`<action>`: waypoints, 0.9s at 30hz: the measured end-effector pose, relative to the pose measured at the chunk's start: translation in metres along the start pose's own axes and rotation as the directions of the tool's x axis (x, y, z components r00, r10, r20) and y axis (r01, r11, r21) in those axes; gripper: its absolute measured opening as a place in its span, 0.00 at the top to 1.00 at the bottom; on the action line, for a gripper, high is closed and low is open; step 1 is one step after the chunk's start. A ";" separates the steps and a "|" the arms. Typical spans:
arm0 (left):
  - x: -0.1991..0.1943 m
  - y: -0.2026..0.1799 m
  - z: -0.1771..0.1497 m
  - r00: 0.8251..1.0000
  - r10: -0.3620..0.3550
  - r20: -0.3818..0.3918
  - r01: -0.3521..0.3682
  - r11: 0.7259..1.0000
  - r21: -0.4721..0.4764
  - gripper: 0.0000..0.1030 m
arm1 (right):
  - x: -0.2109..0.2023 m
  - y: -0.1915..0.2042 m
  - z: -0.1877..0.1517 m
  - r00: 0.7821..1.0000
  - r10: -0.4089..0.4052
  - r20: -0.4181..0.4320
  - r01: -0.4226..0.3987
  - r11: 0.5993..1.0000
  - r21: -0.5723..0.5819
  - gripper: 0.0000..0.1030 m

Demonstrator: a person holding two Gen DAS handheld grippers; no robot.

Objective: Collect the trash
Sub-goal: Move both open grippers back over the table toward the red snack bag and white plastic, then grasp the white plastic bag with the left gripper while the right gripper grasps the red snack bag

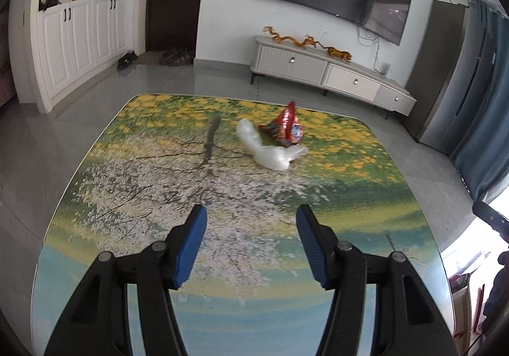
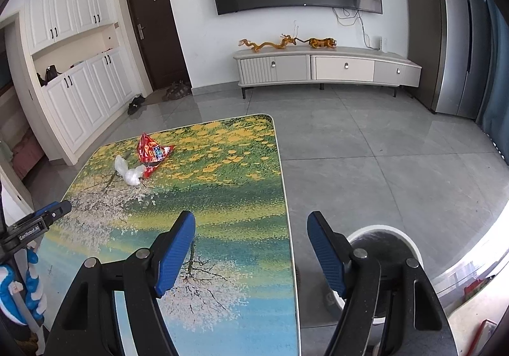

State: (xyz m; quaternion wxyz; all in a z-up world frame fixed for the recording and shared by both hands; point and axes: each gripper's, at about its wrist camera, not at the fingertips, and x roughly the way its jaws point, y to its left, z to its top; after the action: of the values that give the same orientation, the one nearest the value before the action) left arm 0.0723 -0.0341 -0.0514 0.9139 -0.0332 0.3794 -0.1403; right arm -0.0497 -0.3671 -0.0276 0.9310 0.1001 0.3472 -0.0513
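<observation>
A crumpled red snack wrapper (image 1: 284, 128) and a clear plastic bag (image 1: 265, 150) lie touching each other on the far part of the painted table (image 1: 127, 184). My left gripper (image 1: 251, 219) hangs open above the table's near half, well short of both, with nothing between its blue pads. In the right wrist view the wrapper (image 2: 152, 153) and the bag (image 2: 130, 173) sit at the table's far left. My right gripper (image 2: 251, 224) is open and holds nothing, over the table's right edge (image 2: 288, 216). The left gripper's tip (image 2: 55, 212) shows at the left edge of that view.
A white round bin (image 2: 410, 249) with a dark opening stands on the grey tile floor just right of the table, under my right gripper's right finger. A low TV cabinet (image 2: 327, 67), a wall TV, white cupboards and a tall fridge (image 2: 451, 31) line the far walls.
</observation>
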 end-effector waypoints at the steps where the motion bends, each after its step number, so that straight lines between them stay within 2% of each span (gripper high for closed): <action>1: 0.004 0.003 0.001 1.000 -0.003 -0.008 0.003 1.000 -0.007 0.45 | 0.004 0.000 0.001 1.000 0.004 -0.005 -0.004 1.000 0.000 0.31; 5: 0.022 0.006 0.005 0.999 -0.013 -0.044 0.012 1.000 -0.021 0.45 | 0.019 0.000 0.003 1.000 0.017 -0.022 -0.017 1.000 -0.002 0.31; 9: 0.045 0.002 0.011 0.993 -0.069 -0.093 0.066 0.997 -0.039 0.45 | 0.037 -0.001 0.007 0.999 0.024 -0.040 -0.024 1.000 -0.006 0.31; 15: 0.082 -0.001 0.036 0.989 -0.110 -0.101 0.098 0.988 -0.116 0.45 | 0.063 -0.003 0.012 0.997 0.041 -0.064 -0.042 0.999 -0.007 0.31; 21: 0.123 -0.004 0.064 0.992 -0.066 -0.108 0.049 0.987 -0.151 0.45 | 0.085 -0.004 0.017 0.995 0.055 -0.083 -0.057 0.998 -0.016 0.31; 27: 0.158 -0.016 0.065 0.986 -0.038 -0.164 0.022 0.995 -0.097 0.45 | 0.103 -0.001 0.026 0.993 0.062 -0.095 -0.066 0.997 -0.031 0.31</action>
State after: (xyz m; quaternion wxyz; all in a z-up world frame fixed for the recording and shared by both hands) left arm 0.2208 -0.0972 -0.1111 0.8744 -0.0706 0.4598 -0.1382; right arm 0.0441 -0.3767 -0.0758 0.9163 0.0974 0.3882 -0.0106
